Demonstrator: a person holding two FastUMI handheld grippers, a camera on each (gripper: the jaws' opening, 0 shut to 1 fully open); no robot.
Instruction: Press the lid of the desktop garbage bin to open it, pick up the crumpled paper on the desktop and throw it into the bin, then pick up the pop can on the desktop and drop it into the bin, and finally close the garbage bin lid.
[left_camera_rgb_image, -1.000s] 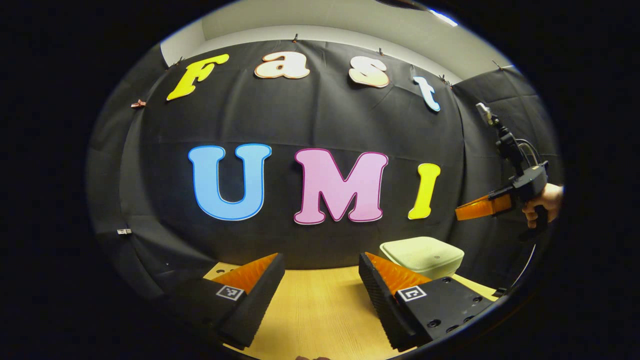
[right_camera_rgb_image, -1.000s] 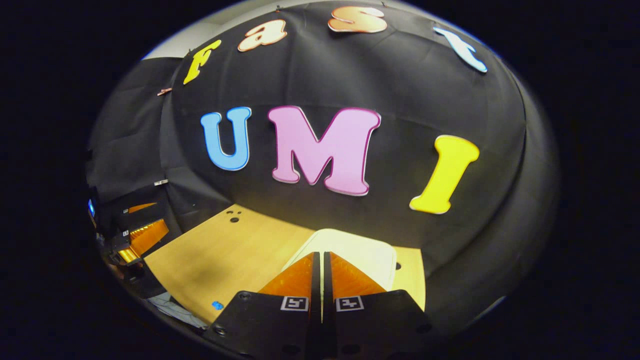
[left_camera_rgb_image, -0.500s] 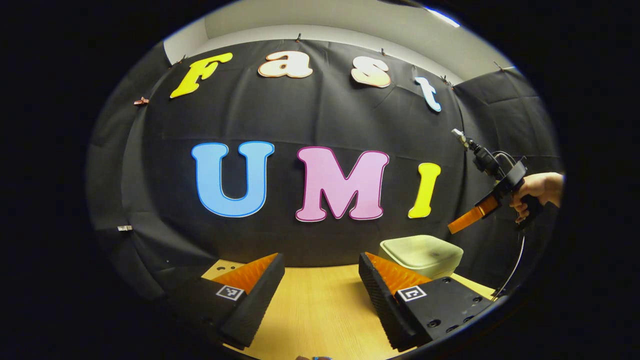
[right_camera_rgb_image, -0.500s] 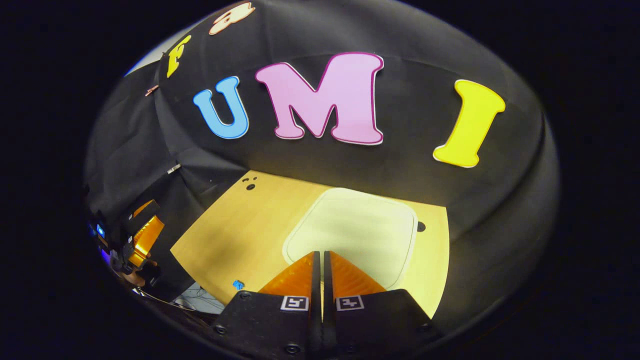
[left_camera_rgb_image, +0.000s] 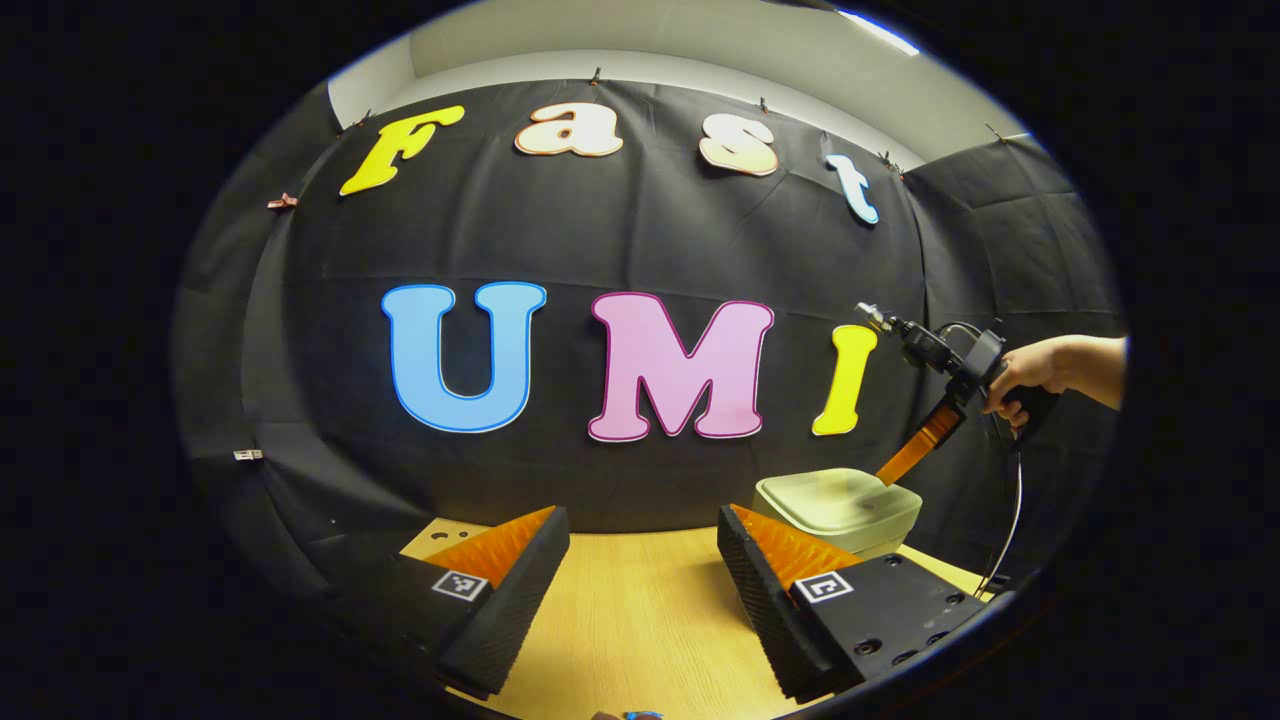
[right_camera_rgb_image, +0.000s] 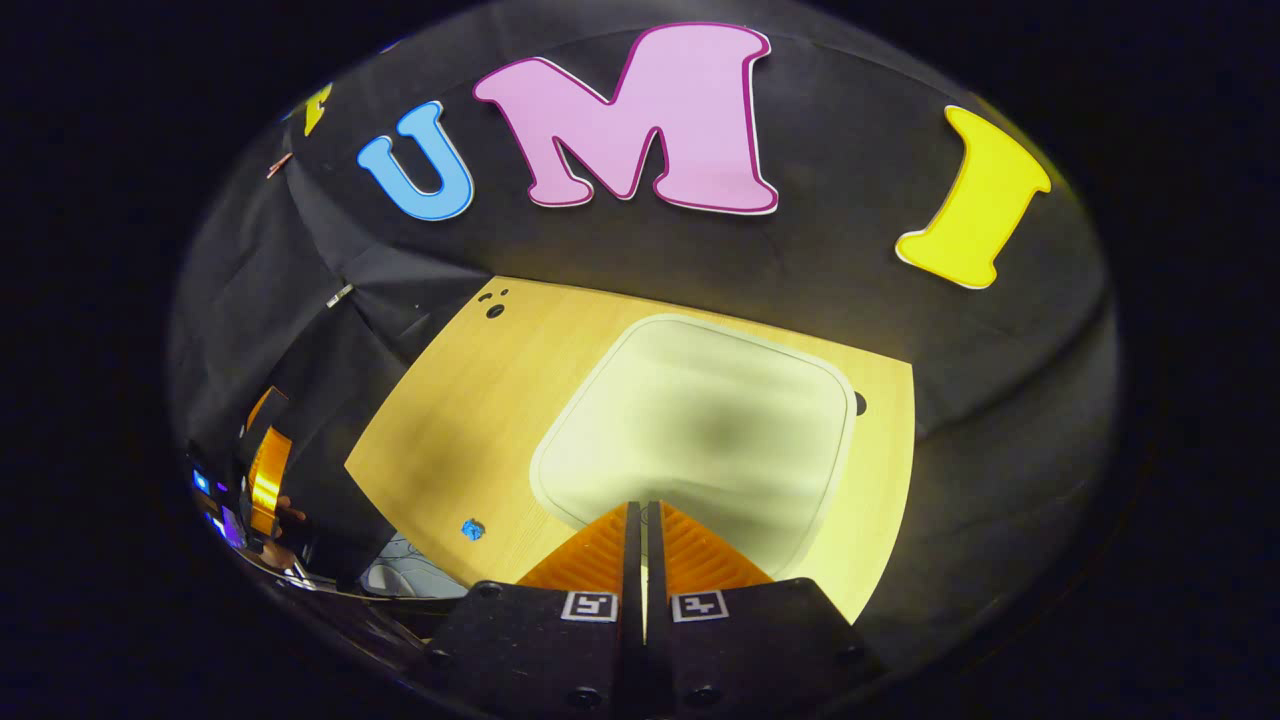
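Two grippers in play, first step: pressing the lid. We see the right gripper (right_camera_rgb_image: 640, 510) with its jaws pressed together, holding nothing, tip pointing steeply down at the near edge of the bin lid (right_camera_rgb_image: 700, 420). From the left gripper view, that same tip (left_camera_rgb_image: 895, 465) sits at the lid's top (left_camera_rgb_image: 835, 495); we cannot tell if it is touching or just above. Bin stands on the wooden desktop (right_camera_rgb_image: 470, 400), toward the back right by the cloth wall. Lid looks closed. The left gripper (left_camera_rgb_image: 640, 560) has its jaws spread wide, empty, hovering low over the desktop, well left of the bin. Our judgement: right hand is the nearer one, lid lies straight below and ahead of its tip, so the press goes downward.
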